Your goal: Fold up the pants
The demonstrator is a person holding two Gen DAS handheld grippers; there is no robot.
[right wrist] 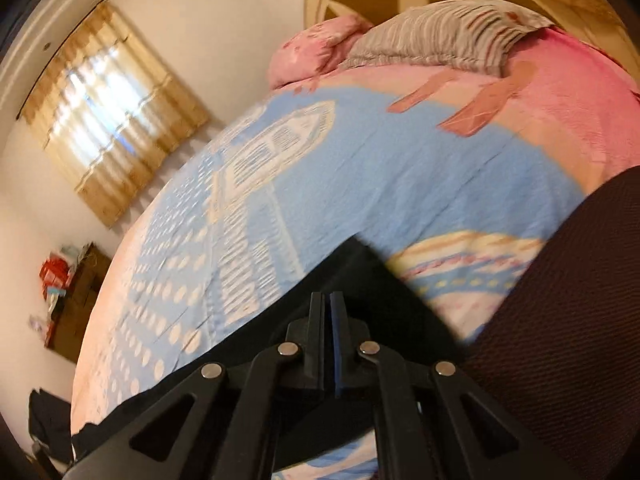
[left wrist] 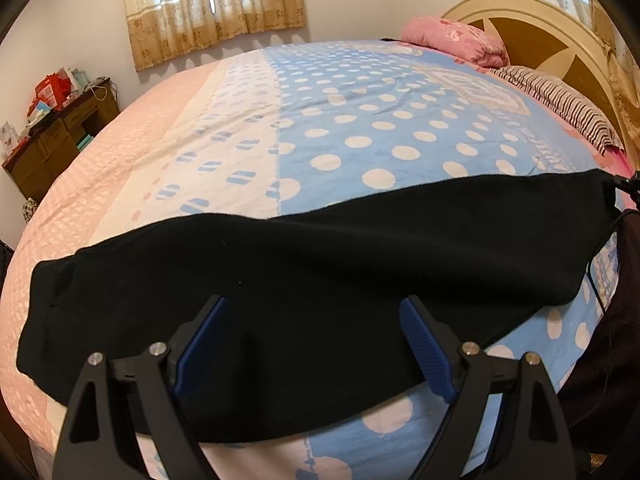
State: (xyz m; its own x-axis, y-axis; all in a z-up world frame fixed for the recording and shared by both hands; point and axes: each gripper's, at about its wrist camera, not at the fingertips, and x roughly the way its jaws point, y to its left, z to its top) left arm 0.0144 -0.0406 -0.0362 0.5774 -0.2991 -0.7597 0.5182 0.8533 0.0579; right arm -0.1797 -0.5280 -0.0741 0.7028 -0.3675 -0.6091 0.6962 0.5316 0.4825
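Observation:
Black pants (left wrist: 320, 280) lie in a long band across the near part of the bed, over the pink and blue polka-dot sheet (left wrist: 360, 120). My left gripper (left wrist: 314, 304) hovers over their middle, open wide, with its blue pads (left wrist: 424, 344) apart and nothing pinched. At the far right end of the pants my right gripper (left wrist: 624, 184) meets the raised corner. In the right wrist view the right gripper (right wrist: 330, 294) has its jaws pressed together, and black pants cloth (right wrist: 360, 272) spreads from the tips. The view is blurred.
A pink pillow (left wrist: 452, 40) and a striped pillow (left wrist: 560, 104) lie against the headboard (left wrist: 540, 28). A cluttered brown dresser (left wrist: 60, 140) stands left of the bed, under a curtained window (left wrist: 212, 8). Dark mesh fabric (right wrist: 560, 320) fills the near right.

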